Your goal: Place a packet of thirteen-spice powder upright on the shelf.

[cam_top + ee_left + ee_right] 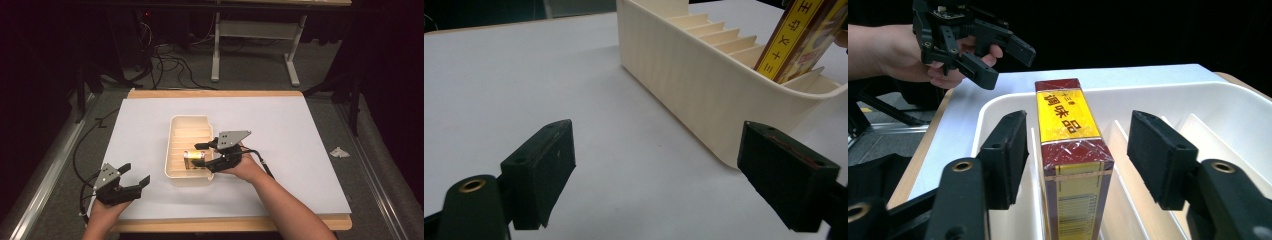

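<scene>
left tool sits at the near left of the table, held in the left hand, jaws spread wide with nothing between them. it rests low over the white sheet, well apart from the tray. in the left gripper view its two jaws frame bare white surface, tray wall just beyond the right jaw.

right tool is at the tray's near right side, held in the right hand, forearm coming in from the bottom right. jaws spread, straddling the box with a gap on each side, not touching it as far as the right gripper view shows.

box is red-brown and yellow with printed characters and a barcode end. it stands on edge in a slot near the near end of the cream tray, tilted in the left gripper view. tray has a row of thin dividers; the other slots look empty.

tray sits mid table, long axis running near to far.

beyond the table: cables on the floor, white frame legs. crumpled white scrap off the right edge.
</scene>
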